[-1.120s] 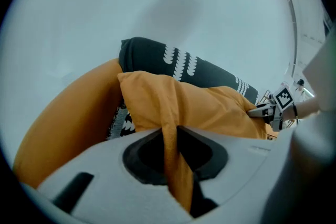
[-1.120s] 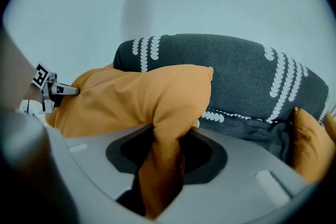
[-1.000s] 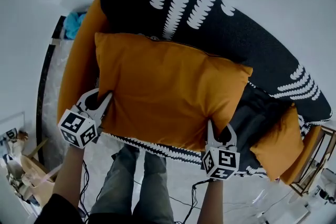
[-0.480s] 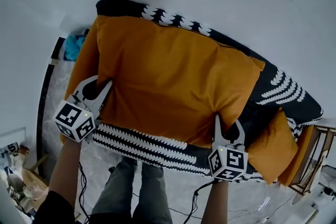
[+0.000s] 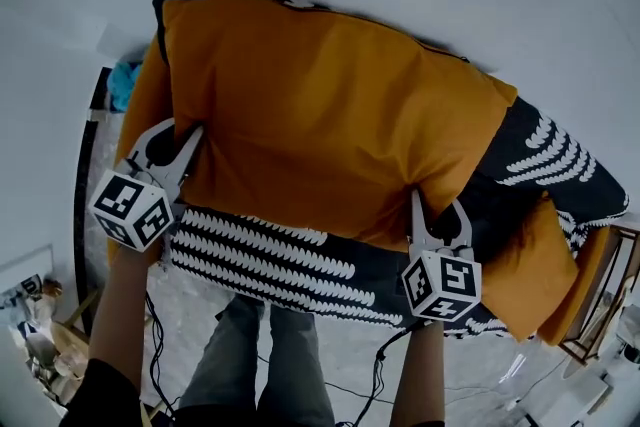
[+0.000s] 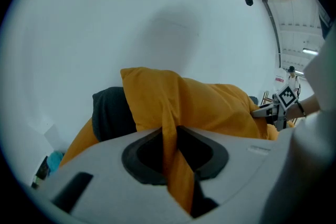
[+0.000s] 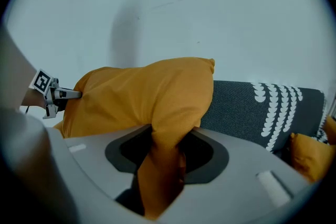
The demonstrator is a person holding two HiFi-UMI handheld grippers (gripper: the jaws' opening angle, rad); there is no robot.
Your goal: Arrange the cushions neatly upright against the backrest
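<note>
While we grip the orange cushion (image 5: 320, 125) at both lower corners, it stands raised before the backrest (image 7: 252, 107).
We judge it light, soft and floppy, best taken by bunched corner fabric. The left gripper (image 5: 182, 140), at 9 o'clock, is pinched on a thin fold; the right gripper (image 5: 436, 210), at 5 o'clock, clamps a thicker wad. A smaller cushion (image 5: 530, 265) lies at 4 o'clock.

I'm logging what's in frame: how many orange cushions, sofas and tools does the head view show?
Orange cushions: 3 clearly (held cushion, left-end cushion, right-end cushion); orange strip beyond it unclear
Sofa: 1
Tools: 2 (left tool, right tool)
Total: 6
</note>
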